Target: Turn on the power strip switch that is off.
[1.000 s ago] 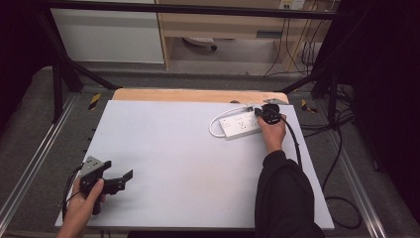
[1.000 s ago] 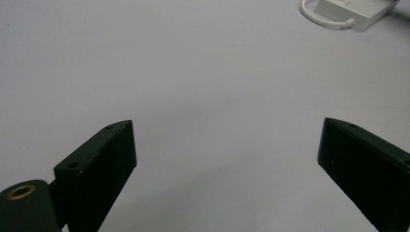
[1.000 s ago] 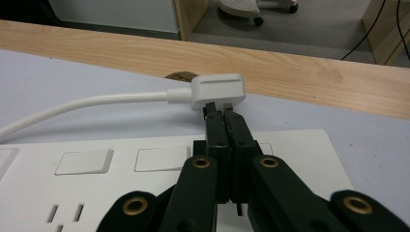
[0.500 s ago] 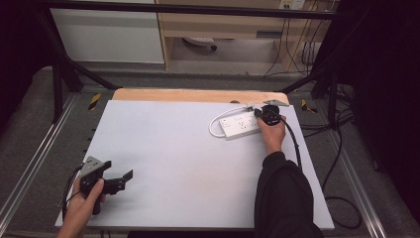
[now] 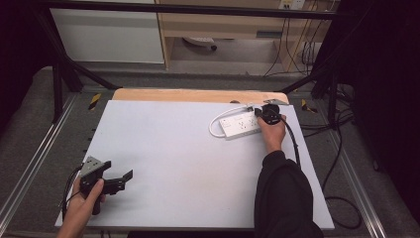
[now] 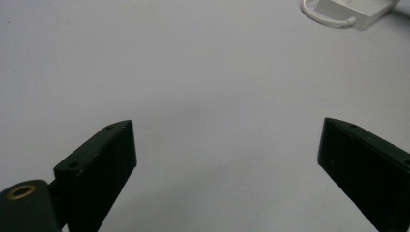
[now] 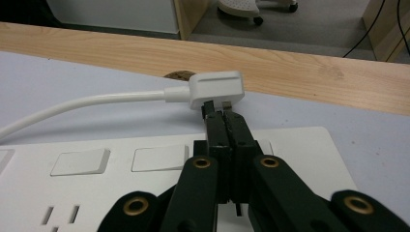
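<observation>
A white power strip [image 5: 241, 124] lies at the table's far right, with its sockets and switches close up under the right gripper [image 7: 223, 115]. Its white cable [image 5: 214, 128] loops round the left end to a flat white plug [image 7: 215, 88]. The right gripper [image 5: 261, 113] is shut, and its tips pinch the white plug by its prongs just past the strip's far edge. At the near left corner, a hand holds the left gripper [image 5: 126, 179] open over bare table [image 6: 203, 96]. Its jaws stand wide apart with nothing between them. The strip's corner [image 6: 358, 12] shows far off in the left gripper view.
A wooden board [image 5: 198, 95] runs along the white table's far edge. Black frame bars [image 5: 64, 74] and floor cables [image 5: 341, 148] surround the table. A dark sleeve [image 5: 285, 198] reaches across the right side.
The right gripper has shifted only slightly at the strip's far end. The left gripper has stayed put.
</observation>
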`<state>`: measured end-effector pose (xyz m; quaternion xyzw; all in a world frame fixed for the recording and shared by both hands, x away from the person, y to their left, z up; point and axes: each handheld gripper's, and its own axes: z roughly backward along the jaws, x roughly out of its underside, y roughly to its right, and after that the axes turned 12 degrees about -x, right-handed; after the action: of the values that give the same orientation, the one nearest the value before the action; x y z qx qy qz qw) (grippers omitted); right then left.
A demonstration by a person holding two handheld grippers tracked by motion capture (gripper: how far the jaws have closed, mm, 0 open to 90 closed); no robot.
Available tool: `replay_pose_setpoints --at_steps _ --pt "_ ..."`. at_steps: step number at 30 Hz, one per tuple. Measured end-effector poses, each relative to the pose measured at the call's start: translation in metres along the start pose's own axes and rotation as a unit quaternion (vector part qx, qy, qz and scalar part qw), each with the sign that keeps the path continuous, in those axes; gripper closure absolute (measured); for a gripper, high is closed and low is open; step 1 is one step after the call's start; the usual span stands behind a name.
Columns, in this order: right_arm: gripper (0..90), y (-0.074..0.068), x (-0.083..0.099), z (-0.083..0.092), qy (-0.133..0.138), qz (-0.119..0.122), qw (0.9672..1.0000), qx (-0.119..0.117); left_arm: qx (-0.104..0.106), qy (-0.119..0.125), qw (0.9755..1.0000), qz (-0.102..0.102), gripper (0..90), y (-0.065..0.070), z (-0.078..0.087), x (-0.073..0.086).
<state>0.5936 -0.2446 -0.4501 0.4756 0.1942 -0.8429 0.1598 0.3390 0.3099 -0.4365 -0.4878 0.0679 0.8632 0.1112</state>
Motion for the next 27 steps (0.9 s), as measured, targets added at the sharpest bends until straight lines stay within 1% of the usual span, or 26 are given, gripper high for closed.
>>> replay_pose_setpoints --at_steps 12,27 --pt "90.0 0.0024 -0.0015 0.0015 -0.006 -0.001 1.0000 0.004 0.000 -0.001 1.0000 0.000 6.6 -0.0001 -0.0001 0.0001" --pt "89.1 0.0022 -0.0045 0.0026 0.001 -0.006 1.0000 0.003 0.000 0.000 1.0000 0.000 6.6 -0.0002 -0.0002 0.0000"
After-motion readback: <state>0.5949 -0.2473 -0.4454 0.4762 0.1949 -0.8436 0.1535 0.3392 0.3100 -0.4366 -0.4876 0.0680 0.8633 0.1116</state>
